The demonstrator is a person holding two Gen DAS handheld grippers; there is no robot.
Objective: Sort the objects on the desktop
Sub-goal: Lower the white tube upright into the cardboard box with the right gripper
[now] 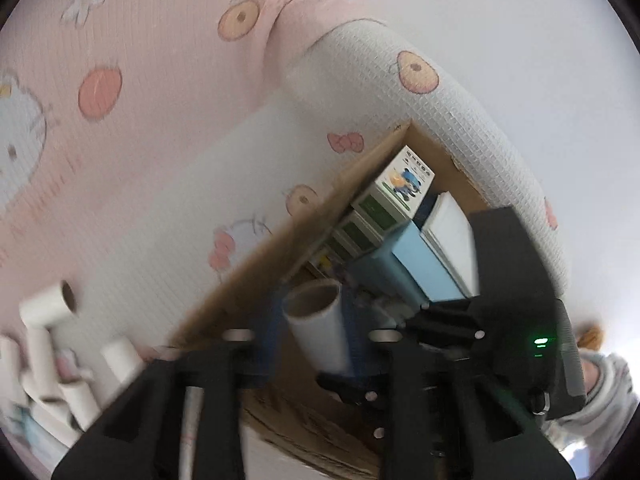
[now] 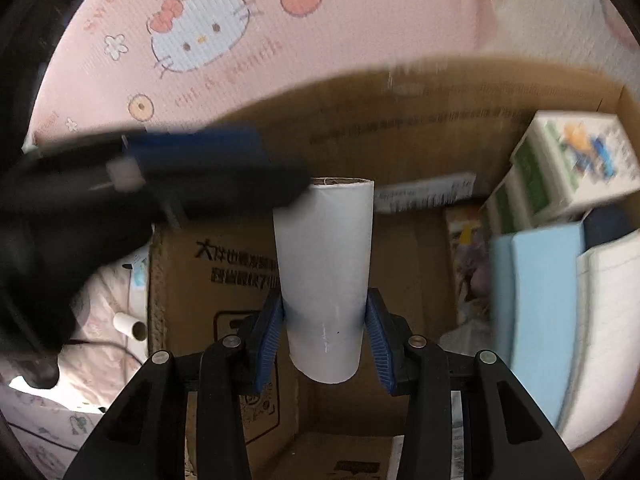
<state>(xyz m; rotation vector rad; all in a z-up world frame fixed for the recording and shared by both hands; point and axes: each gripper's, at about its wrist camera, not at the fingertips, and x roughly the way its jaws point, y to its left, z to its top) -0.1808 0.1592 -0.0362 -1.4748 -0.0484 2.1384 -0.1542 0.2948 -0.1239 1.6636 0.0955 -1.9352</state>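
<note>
My right gripper [image 2: 325, 334] is clamped on a white cardboard tube [image 2: 325, 276], its blue pads [image 2: 269, 334] pressed to both sides near the tube's lower end, over the open cardboard box [image 2: 400, 132]. My left gripper [image 1: 306, 336] appears closed around the same tube, though motion blur keeps me from being sure. More tubes [image 1: 48, 306] lie loose outside the box.

Behind everything you see a pink cartoon-cat mat [image 2: 248, 40] with orange dots, and a white quilted cushion [image 1: 432, 92] bearing the same printed motifs.
</note>
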